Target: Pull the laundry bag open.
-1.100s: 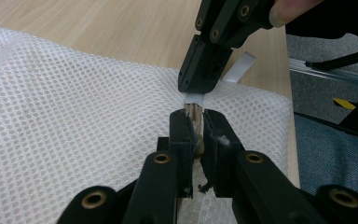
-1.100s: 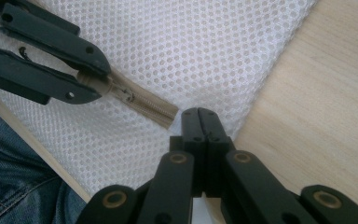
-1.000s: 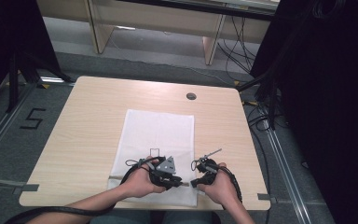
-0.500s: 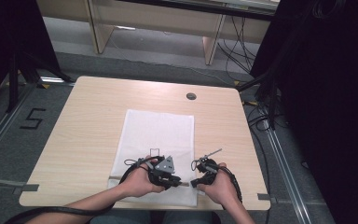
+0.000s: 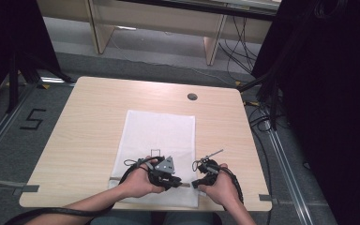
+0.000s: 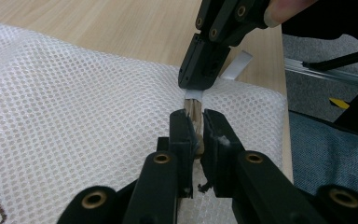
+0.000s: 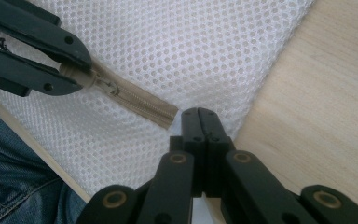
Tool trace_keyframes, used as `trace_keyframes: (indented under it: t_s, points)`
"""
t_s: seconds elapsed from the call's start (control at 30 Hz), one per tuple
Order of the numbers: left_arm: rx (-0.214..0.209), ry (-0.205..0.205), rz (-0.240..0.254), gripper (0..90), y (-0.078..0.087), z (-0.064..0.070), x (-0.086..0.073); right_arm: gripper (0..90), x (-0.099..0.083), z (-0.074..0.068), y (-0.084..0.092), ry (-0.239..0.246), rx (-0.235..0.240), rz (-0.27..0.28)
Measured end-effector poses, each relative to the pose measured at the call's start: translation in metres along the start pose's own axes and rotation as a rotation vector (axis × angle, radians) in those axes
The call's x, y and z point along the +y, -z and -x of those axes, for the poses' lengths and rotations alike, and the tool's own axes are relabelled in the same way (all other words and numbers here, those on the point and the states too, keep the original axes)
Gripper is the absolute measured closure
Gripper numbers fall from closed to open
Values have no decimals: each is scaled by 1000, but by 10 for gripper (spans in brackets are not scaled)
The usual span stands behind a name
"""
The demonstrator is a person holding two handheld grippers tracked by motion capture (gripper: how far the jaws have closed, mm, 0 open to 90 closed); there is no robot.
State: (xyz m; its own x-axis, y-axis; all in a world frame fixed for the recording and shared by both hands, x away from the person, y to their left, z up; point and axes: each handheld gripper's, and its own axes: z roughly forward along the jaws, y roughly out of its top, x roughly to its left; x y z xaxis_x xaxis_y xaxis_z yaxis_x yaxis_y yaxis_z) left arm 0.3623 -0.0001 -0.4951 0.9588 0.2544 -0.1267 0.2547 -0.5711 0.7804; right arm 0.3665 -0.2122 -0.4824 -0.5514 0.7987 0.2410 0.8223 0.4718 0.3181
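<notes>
A white mesh bag (image 5: 159,133) lies flat on the wooden table (image 5: 89,122), with a beige zipper (image 7: 140,103) along its near edge. My left gripper (image 6: 196,116) is shut on the zipper's pull (image 7: 106,85), its jaws standing either side of the beige tape. Just past the zipper's end, my right gripper (image 7: 204,114) is shut on the bag's corner, at a white tab (image 6: 235,65). In the high view the two grippers, left (image 5: 179,183) and right (image 5: 195,183), meet tip to tip at the bag's front edge.
The table's front edge runs just behind both hands, with blue jeans (image 7: 14,177) below it. A round cable hole (image 5: 192,96) sits at the far right of the tabletop. A small dark outline mark (image 5: 155,151) shows on the bag.
</notes>
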Motion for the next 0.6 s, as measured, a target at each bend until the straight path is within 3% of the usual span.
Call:
trace_keyframes:
  t_s: [0.07, 0.27, 0.53, 0.57, 0.6]
  points:
    - [-2, 0, -1, 816, 0, 0, 0, 900, 0, -2, 1, -30, 9, -17]
    - [0, -15, -3, 816, 3, -1, 1, 900, 0, 1, -1, 16, -2, 10]
    - [-2, -6, -6, 816, 4, -1, 1, 900, 0, 1, -1, 12, -2, 9]
    - [2, -4, -10, 816, 5, -1, 1, 900, 0, -2, 0, -19, 5, -9]
    - [1, -6, -9, 816, 6, -1, 1, 900, 0, -2, 0, -17, 5, -9]
